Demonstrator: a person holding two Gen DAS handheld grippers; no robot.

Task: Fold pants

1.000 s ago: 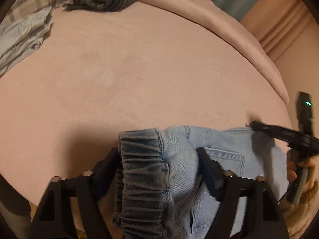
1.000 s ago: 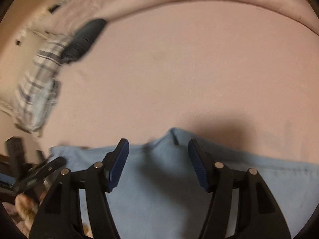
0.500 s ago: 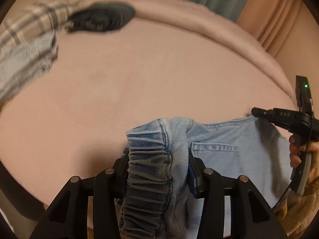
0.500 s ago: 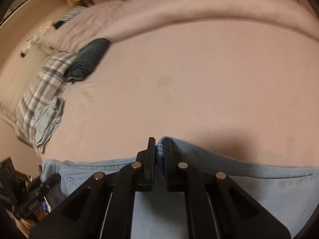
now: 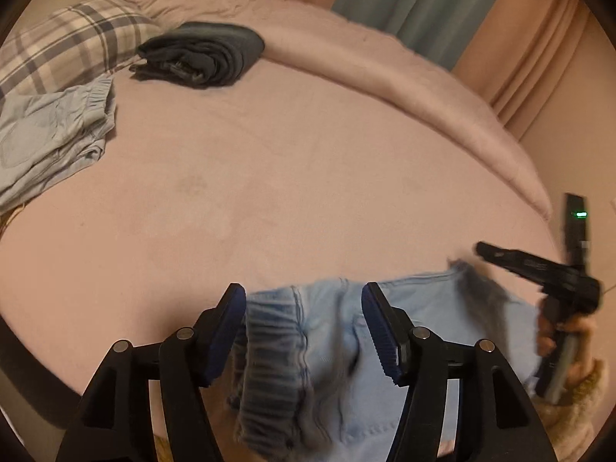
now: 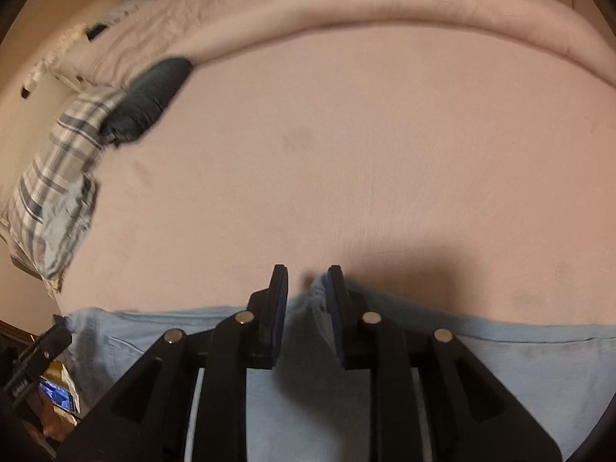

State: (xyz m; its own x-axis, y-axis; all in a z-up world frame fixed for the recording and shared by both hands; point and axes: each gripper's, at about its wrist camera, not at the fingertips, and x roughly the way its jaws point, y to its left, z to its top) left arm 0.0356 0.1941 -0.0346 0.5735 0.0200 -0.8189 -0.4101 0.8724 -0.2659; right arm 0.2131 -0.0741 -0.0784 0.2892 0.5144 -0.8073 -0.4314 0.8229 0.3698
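Both hand-held grippers have come up off the bed since a second ago, and more of the room beyond now shows. Nearest the left hand-held gripper [image 5: 304, 304], the bunched elastic waistband of the light blue denim pants [image 5: 308, 350] sits between its pads; the jaws closed on it half a second ago and have just been opening again, and they now stand apart, the left pad against the gathered cloth and the right pad beside it, so a firm grip cannot be told. The right hand-held gripper [image 6: 307, 283] has likewise just been opening after pinching shut; its jaws stand a little apart with a raised fold of the pants' edge between them, touching the right pad. The pants lie spread along the near edge of the pink bed [image 5: 308, 192], partly lifted at both grippers. In the left view the person's right hand [image 5: 566, 331] grips the other tool's handle. Farther off lie a crumpled pale blue garment [image 5: 50, 134], a folded dark garment [image 5: 200, 57] and a plaid pillow [image 5: 69, 42], with curtains [image 5: 408, 4] behind.
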